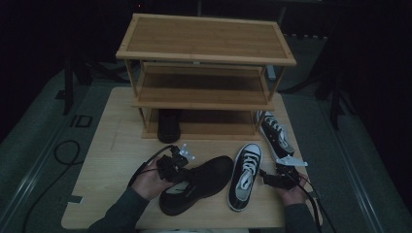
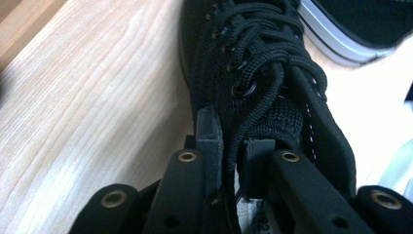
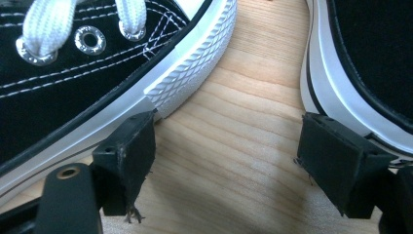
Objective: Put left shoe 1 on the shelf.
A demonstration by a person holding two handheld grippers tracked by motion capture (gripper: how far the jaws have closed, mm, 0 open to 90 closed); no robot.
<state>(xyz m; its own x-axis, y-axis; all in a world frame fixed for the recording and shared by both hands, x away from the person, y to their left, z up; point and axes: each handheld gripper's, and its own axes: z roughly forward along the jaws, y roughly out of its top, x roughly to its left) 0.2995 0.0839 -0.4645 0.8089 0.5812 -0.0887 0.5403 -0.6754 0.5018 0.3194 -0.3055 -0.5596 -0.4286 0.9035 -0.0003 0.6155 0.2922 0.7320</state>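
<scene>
A black lace-up shoe lies on the wooden table in front of the person. My left gripper is shut on its collar beside the tongue. In the left gripper view the jaws stand close together, pinching the black knit edge of the shoe just below the laces. My right gripper rests low at the right of a black-and-white sneaker. Its jaws are open over bare wood, between that sneaker and a second sneaker.
A three-shelf wooden shoe rack stands at the back of the table. One black shoe sits on its lowest shelf at the left. The second sneaker lies beside the rack's right leg. Cables trail off the table's left side.
</scene>
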